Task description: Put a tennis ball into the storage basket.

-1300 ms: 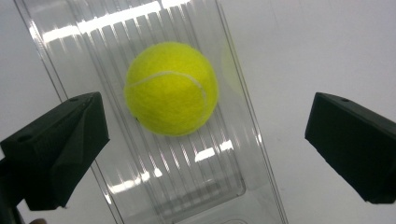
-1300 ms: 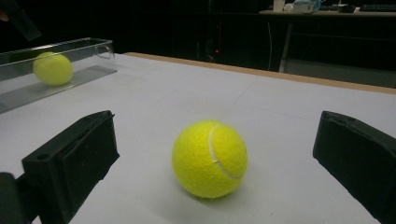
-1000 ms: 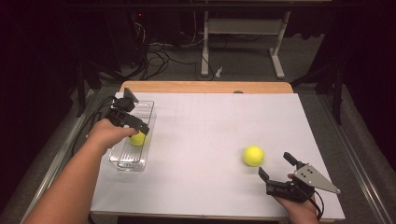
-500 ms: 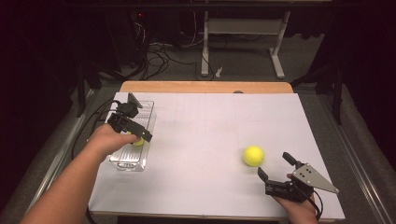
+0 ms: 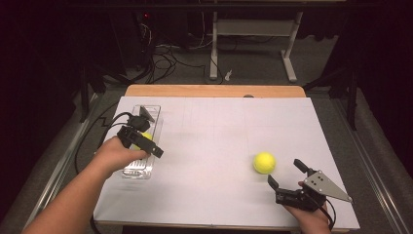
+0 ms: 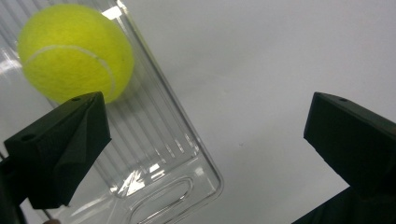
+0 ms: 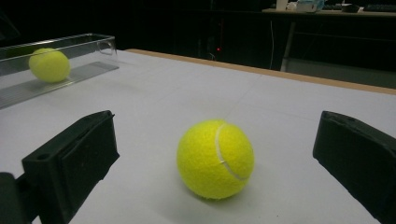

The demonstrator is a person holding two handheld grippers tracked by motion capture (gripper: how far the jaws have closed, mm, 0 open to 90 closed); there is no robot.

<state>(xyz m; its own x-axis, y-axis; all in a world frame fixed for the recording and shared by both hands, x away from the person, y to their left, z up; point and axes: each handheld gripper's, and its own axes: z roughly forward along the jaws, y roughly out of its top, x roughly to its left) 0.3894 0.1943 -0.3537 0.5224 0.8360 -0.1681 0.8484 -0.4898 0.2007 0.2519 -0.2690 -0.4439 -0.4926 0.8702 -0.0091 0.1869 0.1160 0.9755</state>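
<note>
With my right claw spread wide near the tabletop's right front corner, I could nudge the loose fuzzy yellow tennis ball rolling away; my left claw, also released, hangs above the clear plastic tray.

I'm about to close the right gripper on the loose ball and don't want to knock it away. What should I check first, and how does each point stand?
1. Right gripper open: ok, fingers spread wide.
2. Loose ball between the fingers' lines: ok in the right gripper view, but it lies ahead of the tips, so advance first.
3. Ball at rest on the table: cannot tell from one moment.
4. Path to the ball free: ok, nothing lies between.
5. Left gripper out of the way: ok, it is open over the tray at the far side.
6. Other ball settled in the tray: ok.
</note>
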